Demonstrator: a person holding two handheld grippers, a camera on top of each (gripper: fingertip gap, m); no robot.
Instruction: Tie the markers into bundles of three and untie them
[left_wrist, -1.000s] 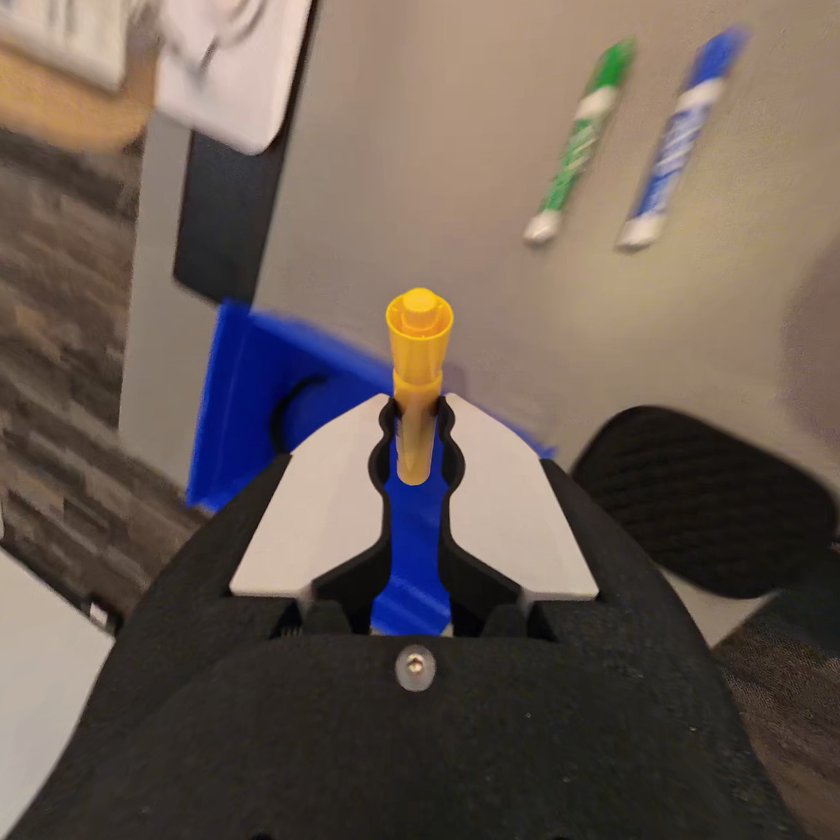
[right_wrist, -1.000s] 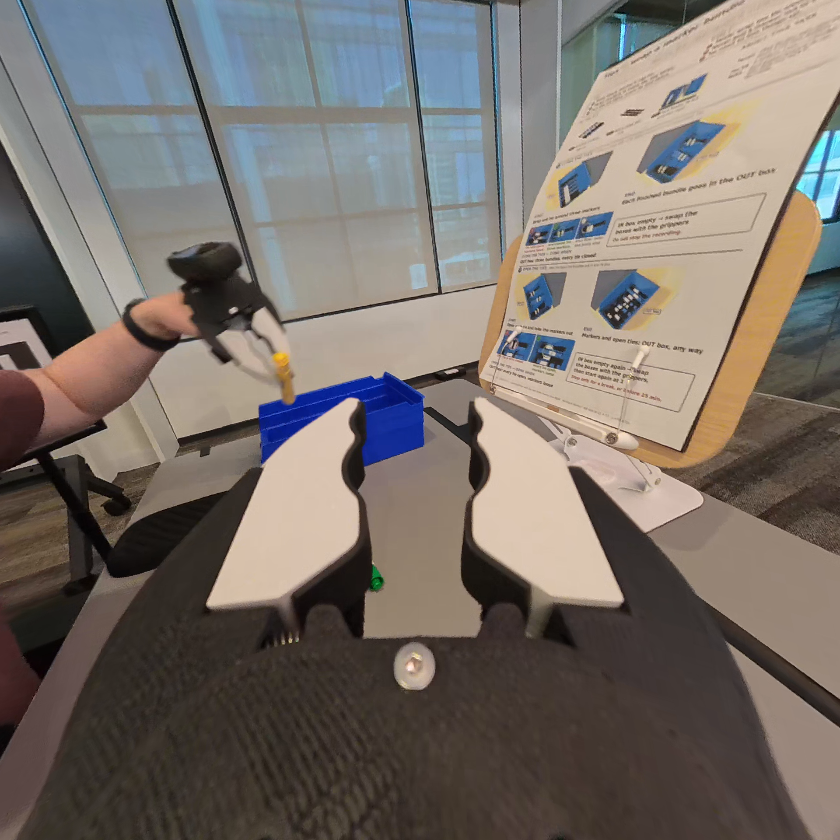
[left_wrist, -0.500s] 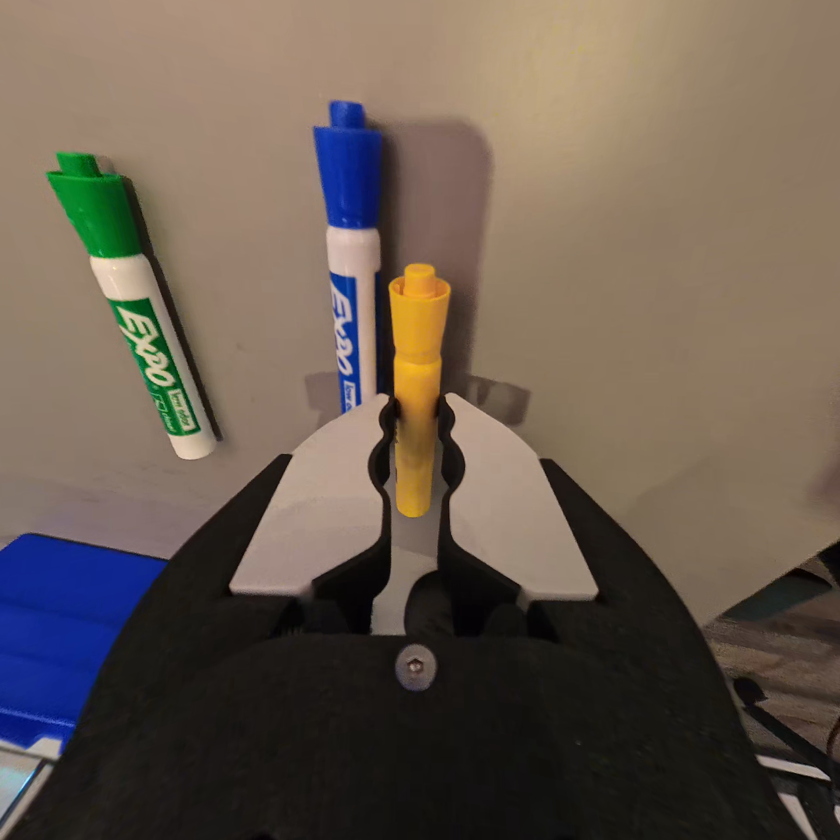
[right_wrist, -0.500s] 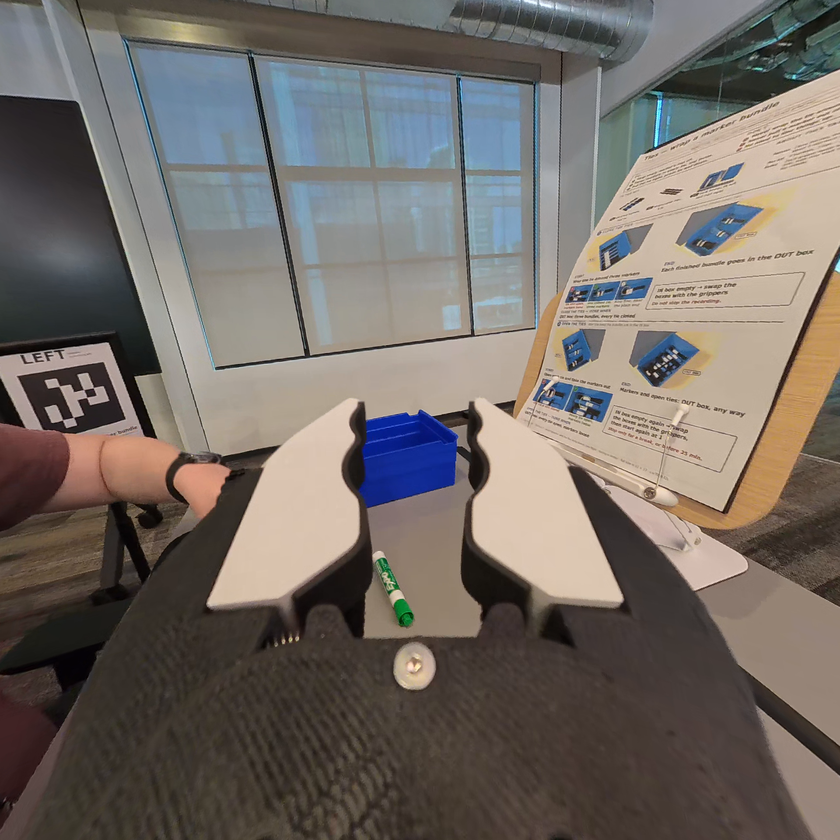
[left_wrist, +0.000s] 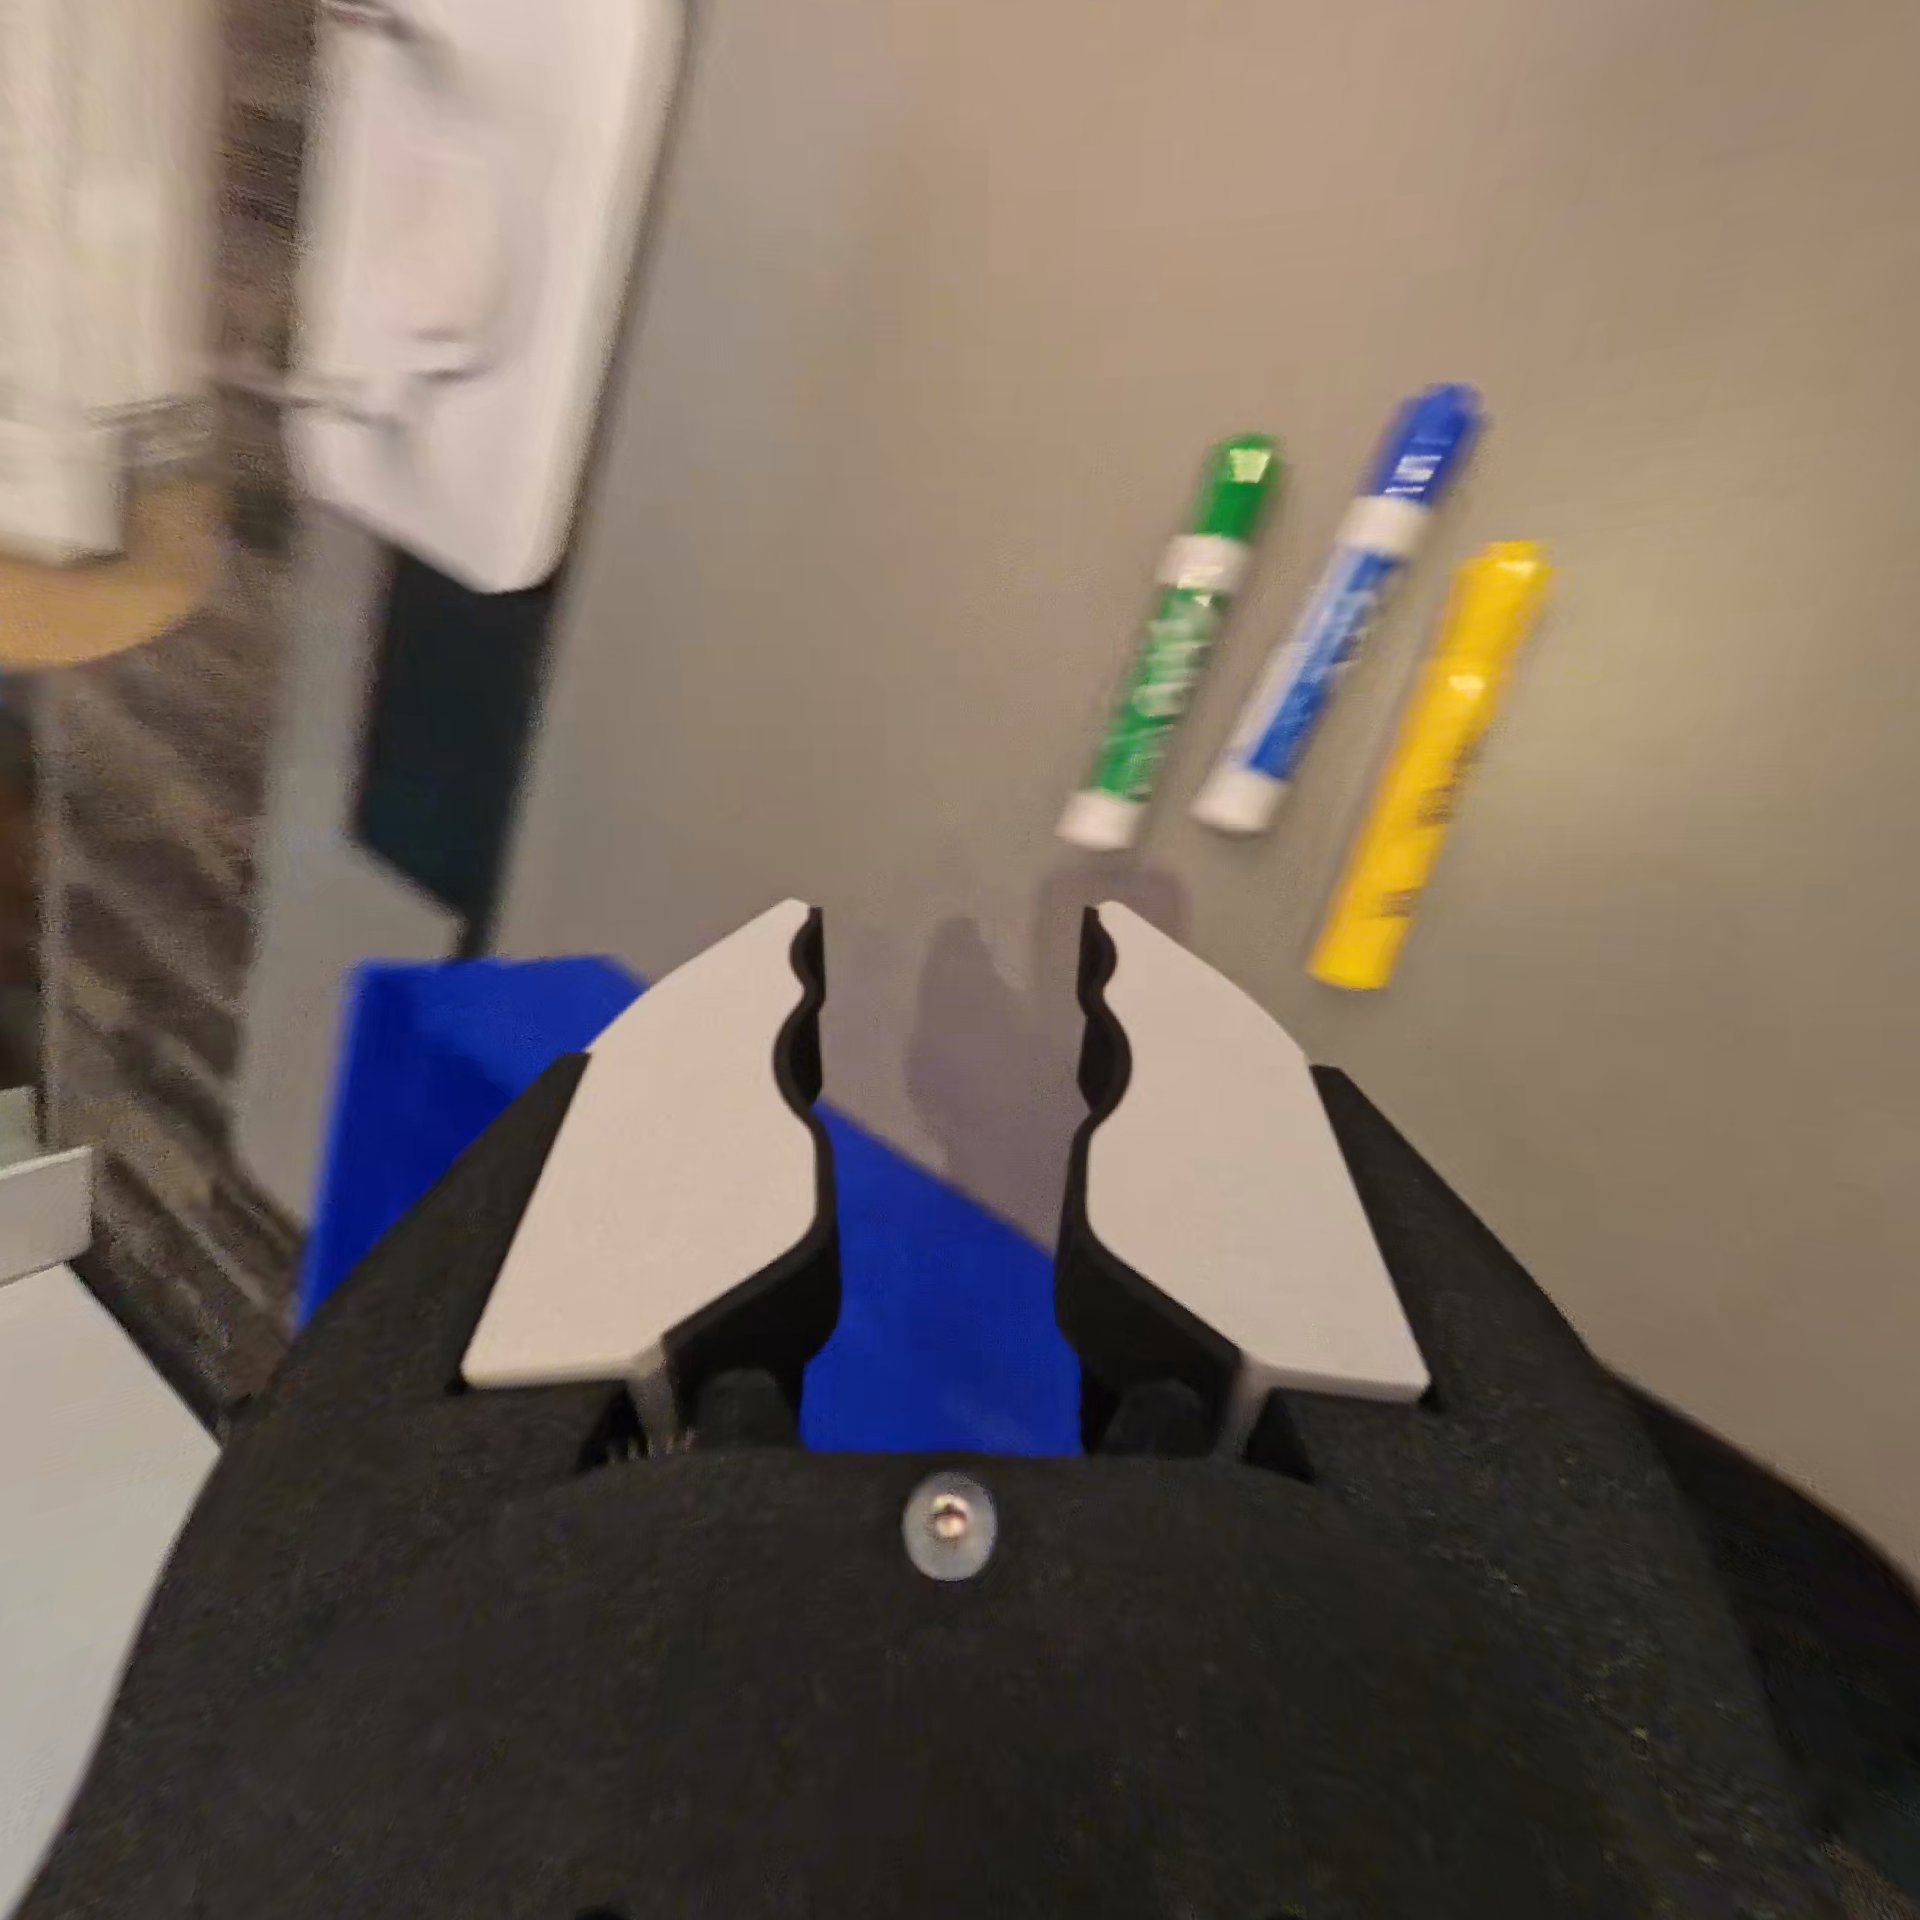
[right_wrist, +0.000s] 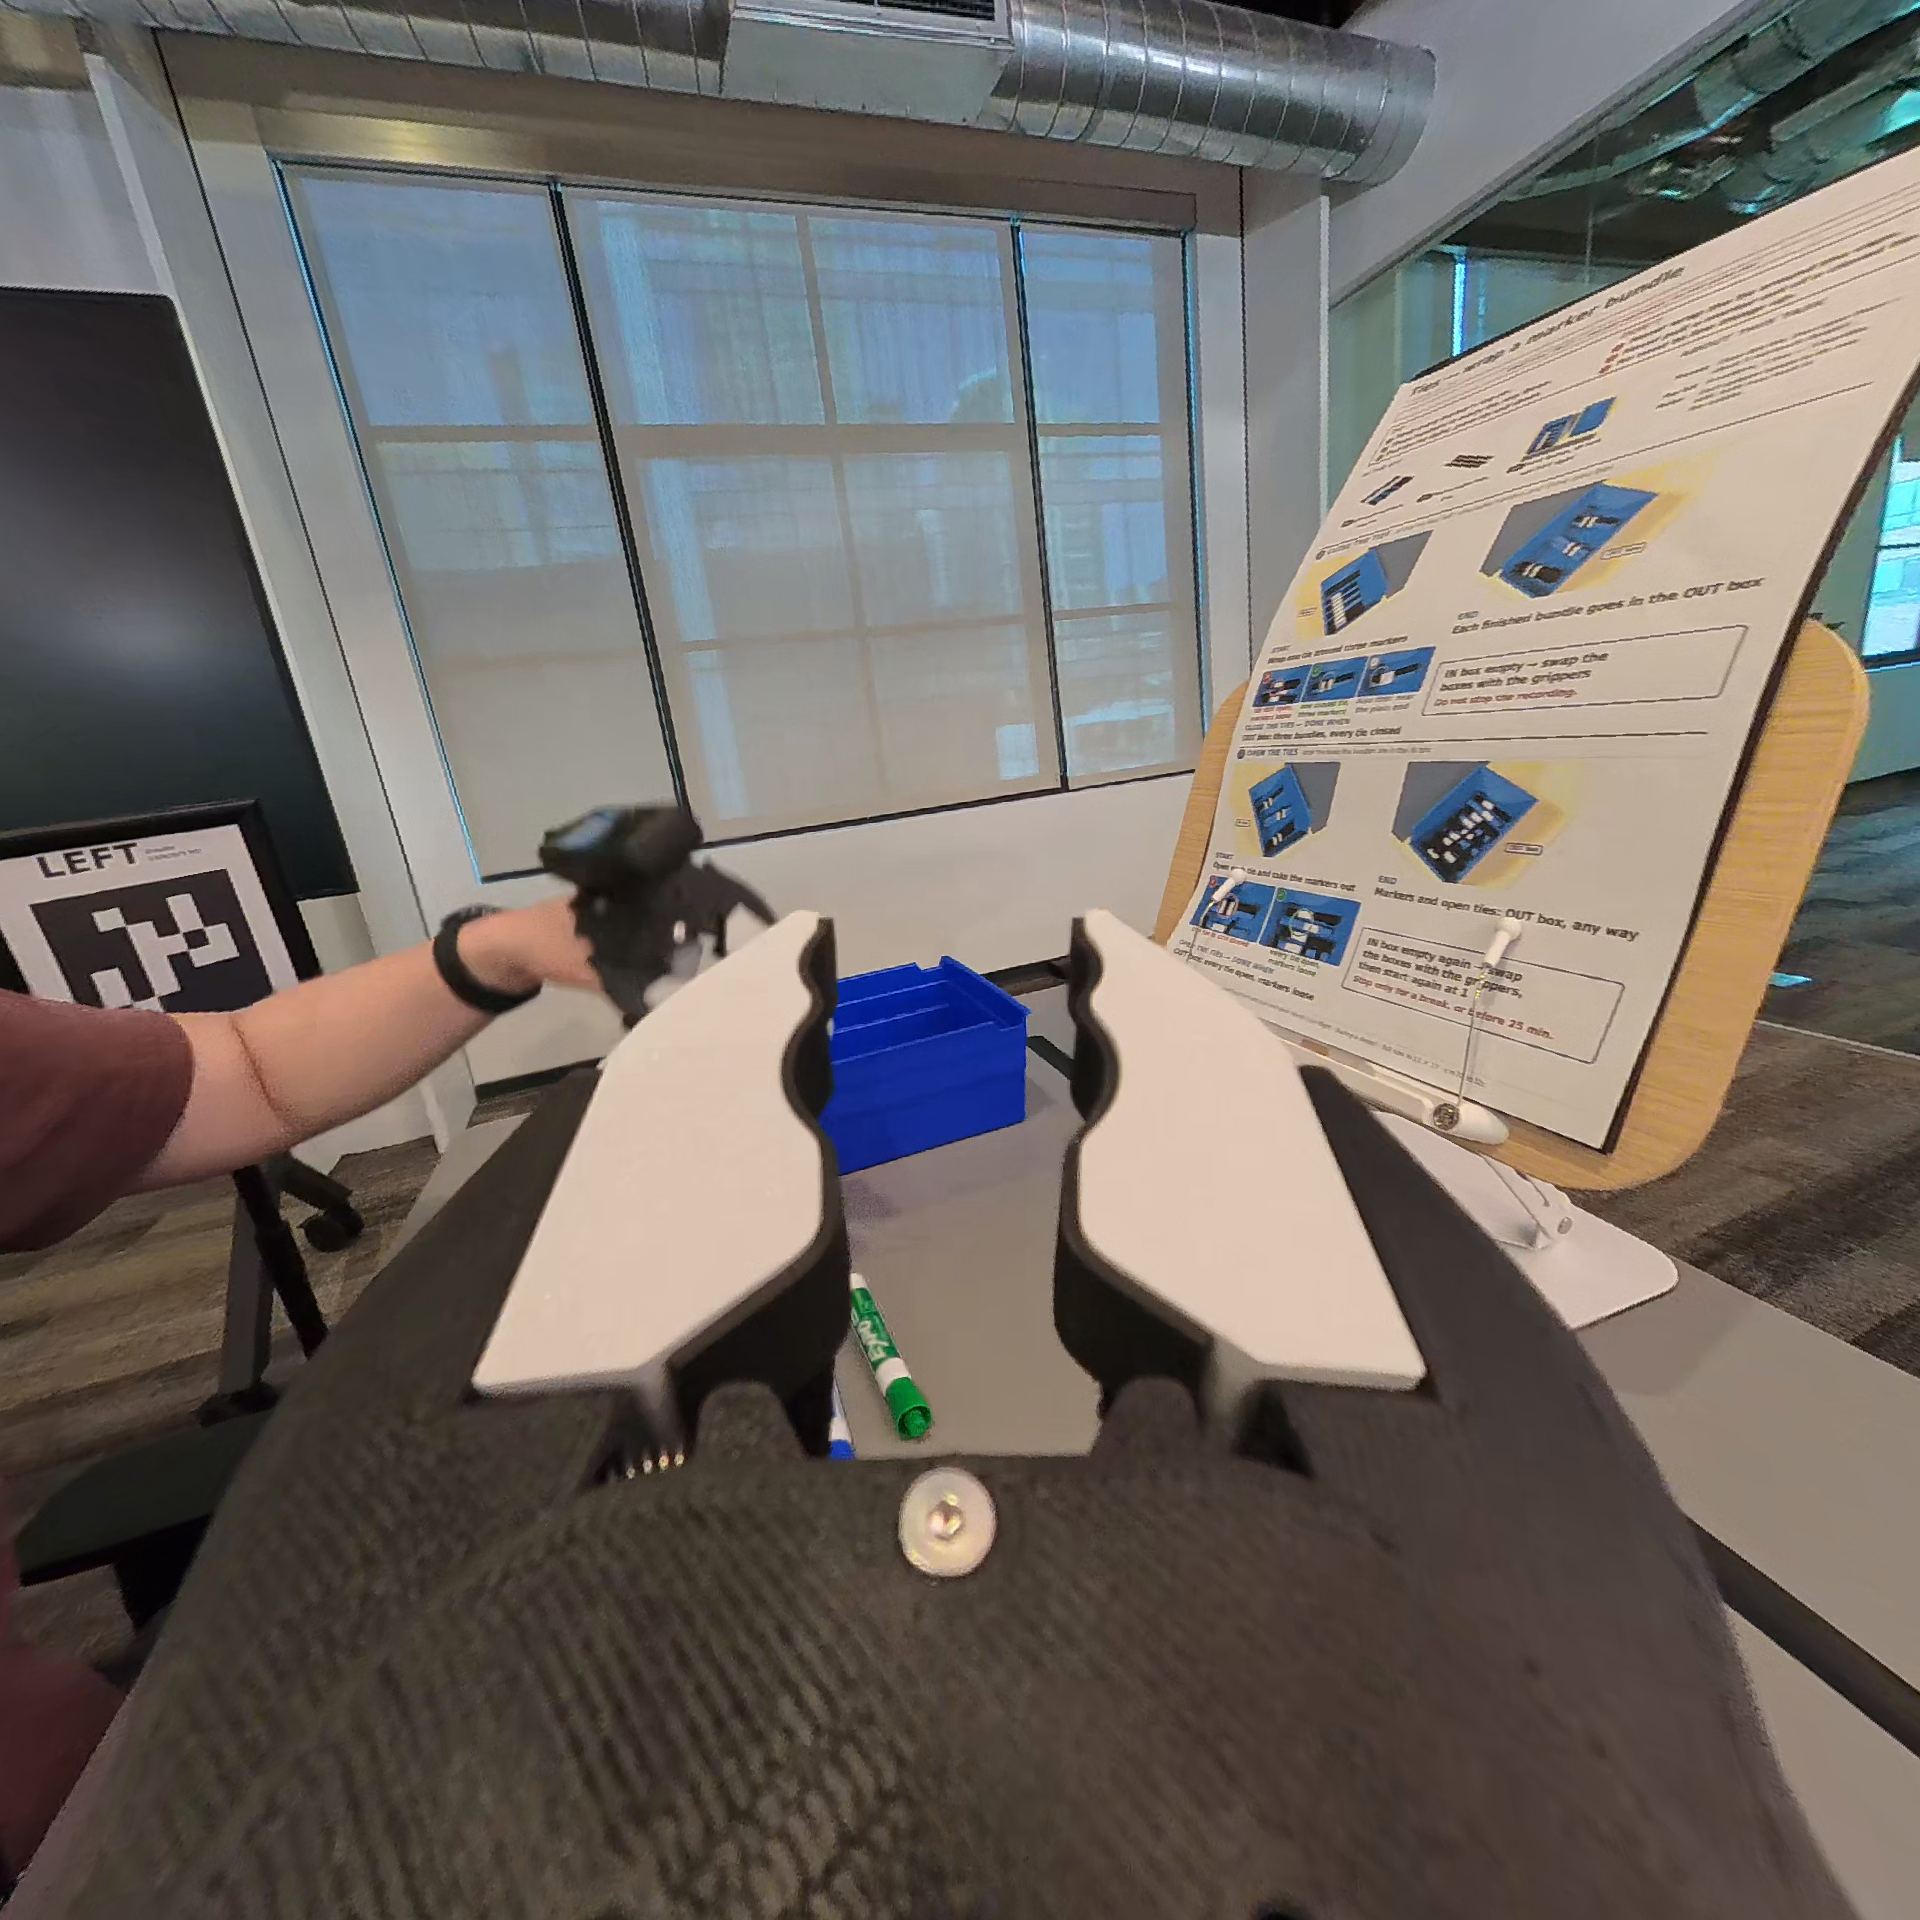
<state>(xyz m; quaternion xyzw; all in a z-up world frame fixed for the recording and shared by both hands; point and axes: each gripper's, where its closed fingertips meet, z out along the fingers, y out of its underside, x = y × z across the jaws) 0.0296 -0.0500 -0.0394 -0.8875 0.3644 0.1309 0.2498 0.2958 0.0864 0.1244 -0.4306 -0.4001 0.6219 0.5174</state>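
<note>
Three markers lie side by side on the grey table, green marker, blue marker, yellow marker, apparently lined up for bundling. Left gripper hangs above, fingers spread and empty, over the blue bin. Right gripper is likewise released, nothing blocking; no tie in sight.

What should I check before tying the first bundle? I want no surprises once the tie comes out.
1. Three markers laid out: green marker, blue marker and yellow marker lie side by side on the table: ok.
2. Markers touching: small gaps between them: not ok.
3. Left gripper empty and open: ok.
4. Right gripper empty and open: ok.
5. Tie at hand: none visible: cannot tell.
6. Blue bin within view: ok.
</note>
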